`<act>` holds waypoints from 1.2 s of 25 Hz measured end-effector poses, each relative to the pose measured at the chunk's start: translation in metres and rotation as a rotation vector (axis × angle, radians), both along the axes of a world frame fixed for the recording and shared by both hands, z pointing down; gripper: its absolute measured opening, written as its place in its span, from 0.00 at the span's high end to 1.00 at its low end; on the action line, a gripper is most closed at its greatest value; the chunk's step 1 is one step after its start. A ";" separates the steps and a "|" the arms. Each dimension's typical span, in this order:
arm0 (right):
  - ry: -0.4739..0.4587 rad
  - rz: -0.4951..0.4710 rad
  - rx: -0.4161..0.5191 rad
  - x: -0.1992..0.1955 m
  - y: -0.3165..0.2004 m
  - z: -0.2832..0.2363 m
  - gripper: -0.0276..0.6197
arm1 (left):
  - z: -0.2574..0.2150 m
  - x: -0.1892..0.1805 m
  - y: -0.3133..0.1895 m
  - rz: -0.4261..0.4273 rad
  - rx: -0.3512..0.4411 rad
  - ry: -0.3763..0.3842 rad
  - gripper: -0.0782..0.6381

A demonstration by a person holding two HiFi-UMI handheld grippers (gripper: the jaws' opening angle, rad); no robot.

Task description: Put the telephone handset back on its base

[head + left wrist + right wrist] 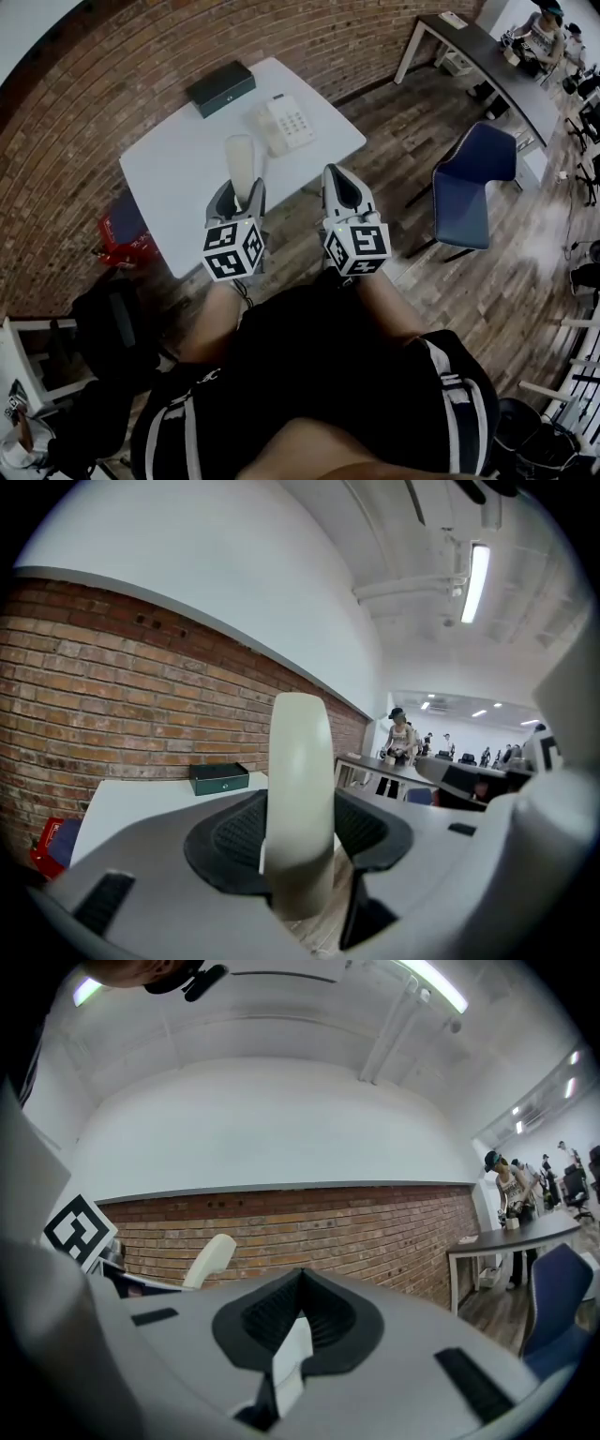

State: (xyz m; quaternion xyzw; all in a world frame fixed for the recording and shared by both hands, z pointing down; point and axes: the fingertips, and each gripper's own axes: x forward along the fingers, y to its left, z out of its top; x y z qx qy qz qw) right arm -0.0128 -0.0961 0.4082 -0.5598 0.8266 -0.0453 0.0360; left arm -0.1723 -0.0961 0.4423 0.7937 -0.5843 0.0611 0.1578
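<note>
My left gripper point(238, 194) is shut on the cream telephone handset point(241, 161), which stands upright above the white table's point(169, 178) near edge. In the left gripper view the handset point(300, 789) fills the gap between the dark pads point(230, 832). The cream telephone base point(282, 124) with its keypad lies further back on the table, beyond the handset and slightly right. My right gripper point(340, 180) hovers beside the left one at the table's front edge, shut with nothing held. In the right gripper view its jaws point(300, 1283) meet, and the handset point(210, 1260) shows at the left.
A dark green box point(220, 87) lies at the table's far edge by the brick wall, also in the left gripper view point(219, 778). A blue chair point(473, 183) stands to the right, a dark desk point(487, 56) with people behind it. A red item point(120, 239) and black bag point(112, 328) sit on the floor at the left.
</note>
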 end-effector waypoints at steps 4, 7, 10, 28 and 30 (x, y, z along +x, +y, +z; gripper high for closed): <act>-0.018 -0.014 -0.024 0.022 -0.037 0.005 0.96 | 0.005 0.019 -0.032 -0.017 -0.033 -0.014 0.60; -0.026 -0.038 -0.046 0.035 -0.062 0.011 0.96 | 0.010 0.034 -0.053 -0.036 -0.057 -0.022 0.60; -0.022 -0.070 -0.059 0.046 -0.088 0.013 0.96 | 0.013 0.048 -0.076 -0.061 -0.087 -0.005 0.60; -0.021 -0.243 -0.075 0.090 -0.194 0.010 0.96 | 0.041 0.086 -0.162 -0.281 -0.212 0.023 0.60; -0.017 -0.247 -0.080 0.089 -0.200 0.012 0.96 | 0.053 0.083 -0.169 -0.295 -0.246 0.045 0.60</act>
